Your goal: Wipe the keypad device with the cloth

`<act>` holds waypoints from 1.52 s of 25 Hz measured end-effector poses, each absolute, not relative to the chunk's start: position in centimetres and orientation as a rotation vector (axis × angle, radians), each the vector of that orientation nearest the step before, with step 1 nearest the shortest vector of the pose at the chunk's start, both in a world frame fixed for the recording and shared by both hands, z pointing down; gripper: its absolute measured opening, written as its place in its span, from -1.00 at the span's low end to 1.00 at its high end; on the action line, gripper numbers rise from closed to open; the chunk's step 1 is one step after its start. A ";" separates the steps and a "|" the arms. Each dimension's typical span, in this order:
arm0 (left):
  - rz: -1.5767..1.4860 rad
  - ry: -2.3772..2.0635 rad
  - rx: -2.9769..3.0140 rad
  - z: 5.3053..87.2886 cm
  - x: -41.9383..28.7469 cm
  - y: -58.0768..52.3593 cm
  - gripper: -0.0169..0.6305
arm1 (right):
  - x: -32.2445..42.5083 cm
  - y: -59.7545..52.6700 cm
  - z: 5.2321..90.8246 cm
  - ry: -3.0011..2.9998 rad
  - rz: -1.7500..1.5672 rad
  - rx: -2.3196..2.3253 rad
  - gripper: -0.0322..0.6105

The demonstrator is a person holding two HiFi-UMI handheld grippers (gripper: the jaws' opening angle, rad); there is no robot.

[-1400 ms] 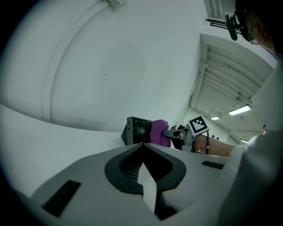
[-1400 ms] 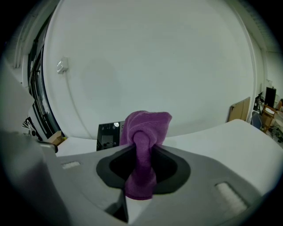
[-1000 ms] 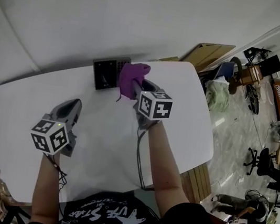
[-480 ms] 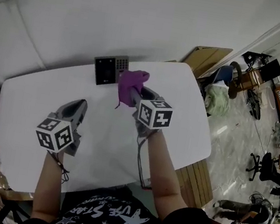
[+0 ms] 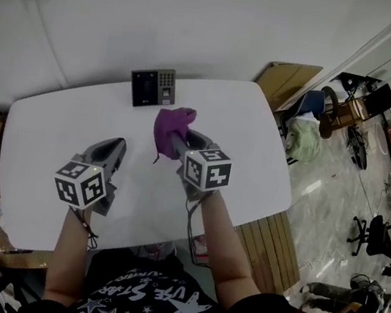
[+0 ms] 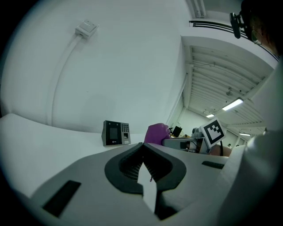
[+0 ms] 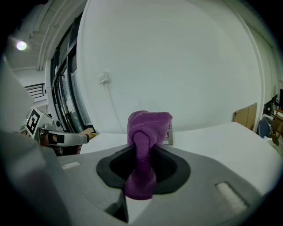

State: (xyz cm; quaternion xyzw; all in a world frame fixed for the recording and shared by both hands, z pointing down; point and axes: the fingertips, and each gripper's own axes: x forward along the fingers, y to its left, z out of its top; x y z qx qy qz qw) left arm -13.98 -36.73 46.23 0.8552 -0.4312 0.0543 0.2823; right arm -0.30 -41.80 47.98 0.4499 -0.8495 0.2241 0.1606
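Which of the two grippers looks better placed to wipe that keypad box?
The right gripper: its jaws clamp the purple cloth, nearer the keypad device. The left gripper is shut and empty.

Bunched purple cloth [image 5: 171,127] near upright black keypad device [image 5: 153,88].

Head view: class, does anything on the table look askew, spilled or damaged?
Nothing stands out. The keypad device looks intact at the far edge of the table; the purple cloth is bunched in the right gripper, clear of it.
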 end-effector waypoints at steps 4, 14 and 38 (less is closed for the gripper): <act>0.148 -1.175 2.298 45.7 -13.0 -34.6 -0.93 | 0.3 -38.9 47.7 -2.439 0.647 1.266 -0.60; 0.149 -1.242 2.305 43.9 -10.1 -29.4 -0.93 | 2.9 -32.9 45.7 -2.520 0.649 1.217 -0.60; 0.111 -1.516 2.259 42.8 -5.6 -16.5 -0.93 | 5.5 -22.9 46.4 -2.639 0.657 0.928 -0.60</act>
